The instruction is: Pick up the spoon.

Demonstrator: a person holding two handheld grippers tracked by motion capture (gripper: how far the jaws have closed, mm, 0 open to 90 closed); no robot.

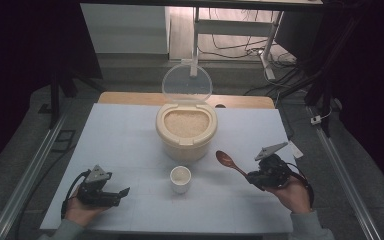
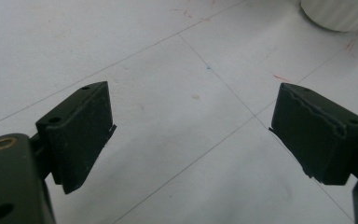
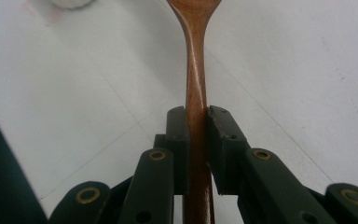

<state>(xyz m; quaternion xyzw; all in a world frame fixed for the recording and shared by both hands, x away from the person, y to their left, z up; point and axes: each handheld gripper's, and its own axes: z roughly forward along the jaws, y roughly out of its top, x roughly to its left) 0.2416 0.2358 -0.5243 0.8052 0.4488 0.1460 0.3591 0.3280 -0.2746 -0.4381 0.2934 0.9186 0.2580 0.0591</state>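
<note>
A brown wooden spoon (image 1: 228,161) points from my right gripper (image 1: 252,176) toward the middle of the table, its bowl lifted off the surface. In the right gripper view the spoon's handle (image 3: 195,70) runs straight up between the two pads, which press on it from both sides. A cream rice container (image 1: 186,131) stands at the table's centre, full of pale grains, with its clear lid (image 1: 186,84) raised behind it. A small white cup (image 1: 180,179) stands in front of it. My left gripper (image 1: 121,195) rests low at the front left, open, with bare table between its jaws (image 2: 193,135).
The white table (image 1: 125,140) has a wooden strip along its far edge. Metal rails run along the floor on both sides. A desk frame and cables lie beyond the table. The cup's base (image 2: 340,14) sits at the top right of the left gripper view.
</note>
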